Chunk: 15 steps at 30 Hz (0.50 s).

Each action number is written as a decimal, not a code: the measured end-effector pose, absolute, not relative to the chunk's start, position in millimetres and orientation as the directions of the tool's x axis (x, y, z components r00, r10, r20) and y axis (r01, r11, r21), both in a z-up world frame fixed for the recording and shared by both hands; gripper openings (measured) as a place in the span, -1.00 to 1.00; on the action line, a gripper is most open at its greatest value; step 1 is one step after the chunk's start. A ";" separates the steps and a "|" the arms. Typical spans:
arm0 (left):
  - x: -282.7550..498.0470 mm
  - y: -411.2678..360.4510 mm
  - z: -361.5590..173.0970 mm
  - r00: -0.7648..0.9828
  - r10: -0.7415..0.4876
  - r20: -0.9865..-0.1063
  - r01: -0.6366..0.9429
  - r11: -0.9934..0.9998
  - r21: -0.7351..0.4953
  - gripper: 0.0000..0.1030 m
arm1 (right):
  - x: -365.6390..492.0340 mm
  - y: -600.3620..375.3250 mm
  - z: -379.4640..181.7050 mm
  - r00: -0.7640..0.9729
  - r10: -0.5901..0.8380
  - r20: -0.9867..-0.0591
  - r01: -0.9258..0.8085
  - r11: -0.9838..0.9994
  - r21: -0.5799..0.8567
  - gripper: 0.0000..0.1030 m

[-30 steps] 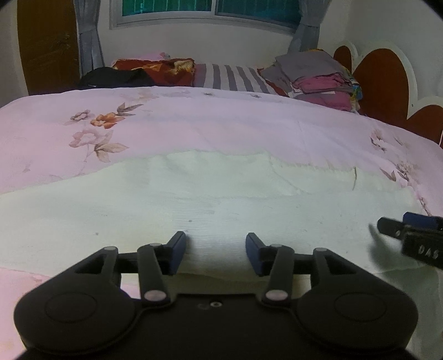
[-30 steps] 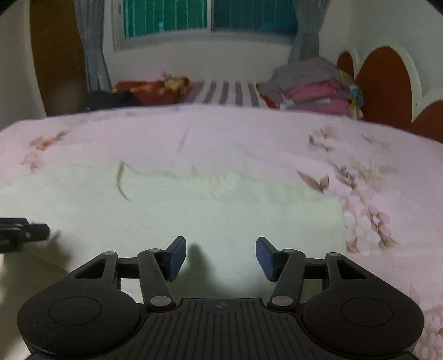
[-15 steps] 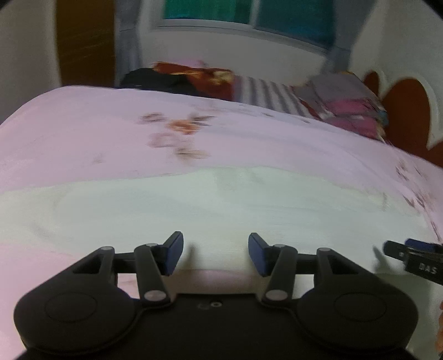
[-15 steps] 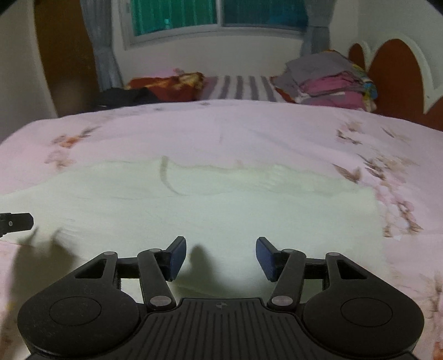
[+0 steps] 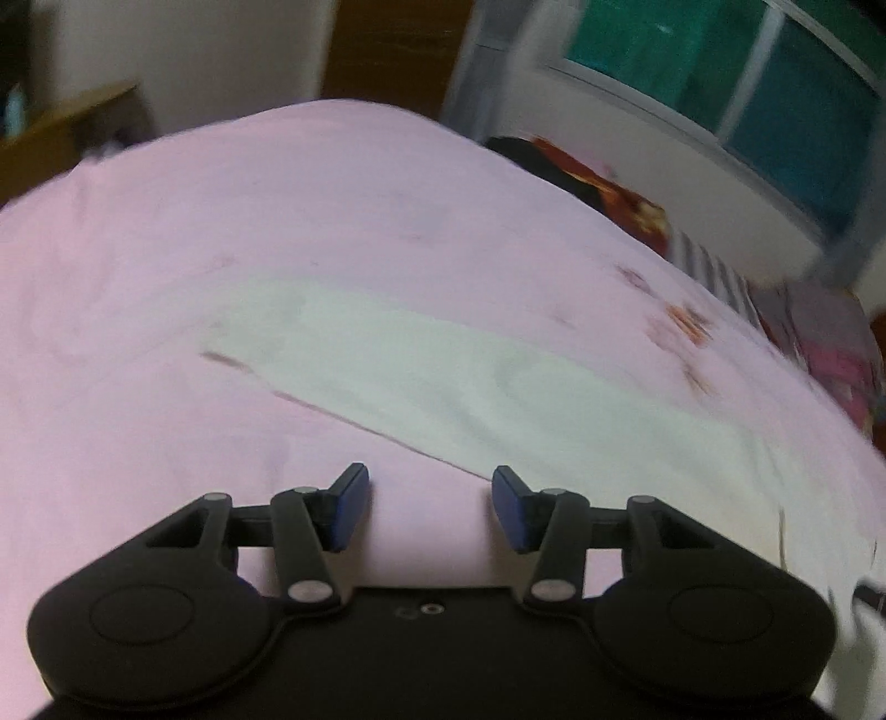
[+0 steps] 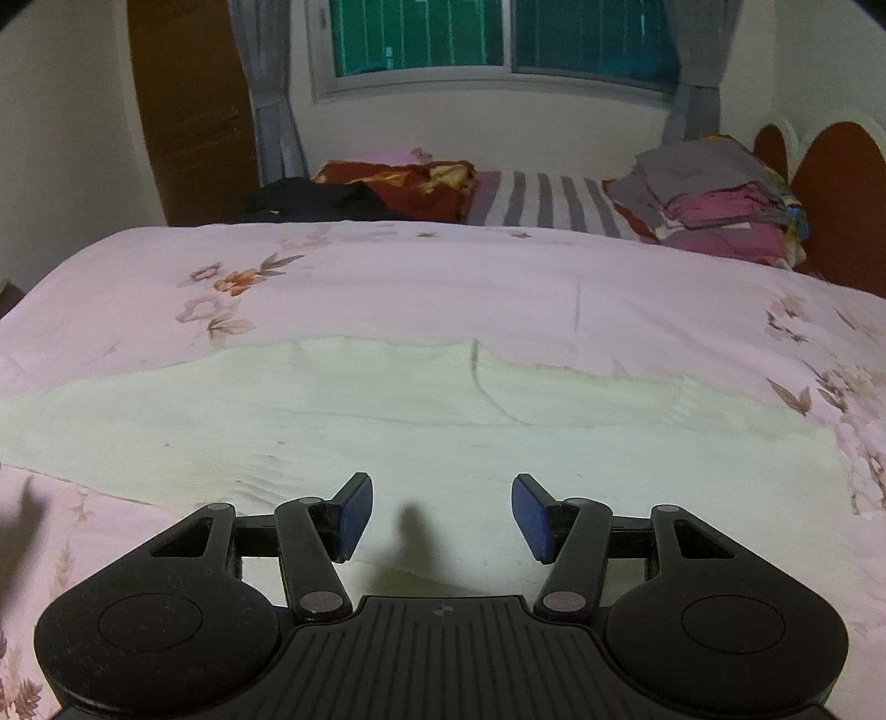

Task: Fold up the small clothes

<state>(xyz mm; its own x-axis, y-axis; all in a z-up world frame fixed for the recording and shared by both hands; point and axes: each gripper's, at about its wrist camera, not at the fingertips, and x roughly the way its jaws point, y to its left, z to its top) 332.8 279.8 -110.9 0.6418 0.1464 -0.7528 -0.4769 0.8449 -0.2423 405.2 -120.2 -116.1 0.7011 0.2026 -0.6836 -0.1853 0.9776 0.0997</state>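
A pale cream garment (image 6: 343, 410) lies spread flat across the pink floral bedspread (image 6: 421, 277). My right gripper (image 6: 437, 515) hovers over the garment's near edge, jaws apart, nothing between them. In the blurred, tilted left wrist view the same garment (image 5: 443, 376) stretches diagonally. My left gripper (image 5: 429, 507) is over bare pink bedspread (image 5: 166, 443) just short of the garment's near left edge. Its jaws are closing with nothing between them.
At the bed's far end sit a stack of folded clothes (image 6: 720, 205), a striped pillow (image 6: 548, 205), a red patterned cloth (image 6: 398, 183) and a dark garment (image 6: 315, 202). A curved headboard (image 6: 830, 183) stands at the right, a window (image 6: 498, 39) behind.
My left gripper swept left off the cream garment and rolled, so its view now tilts. My right gripper drifted left along the garment's near edge. The left gripper's tip has left the right wrist view.
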 end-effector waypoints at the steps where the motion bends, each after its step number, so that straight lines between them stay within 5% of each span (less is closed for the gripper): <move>1: 333.2 288.3 -114.1 0.644 0.145 -0.752 -0.497 0.826 -0.267 -0.26 | 406.6 -116.9 -117.5 0.699 0.203 -0.686 -0.189 0.977 0.097 0.08; 8: 344.0 332.0 -141.0 0.699 0.115 -0.705 -0.571 0.684 -0.454 -0.51 | 416.6 -103.9 -128.5 0.691 0.184 -0.699 -0.187 0.980 0.072 0.08; 15: 356.5 345.8 -148.2 0.723 0.136 -0.678 -0.595 0.622 -0.509 -0.92 | 427.1 -106.8 -135.2 0.703 0.142 -0.697 -0.144 0.988 0.056 0.08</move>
<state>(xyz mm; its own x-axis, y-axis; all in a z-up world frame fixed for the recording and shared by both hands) 356.5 345.8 -148.2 0.7227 0.1363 -0.6776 -0.5949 0.6219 -0.5093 427.1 -106.8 -135.2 0.7031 0.1419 -0.6968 -0.1435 0.9880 0.0565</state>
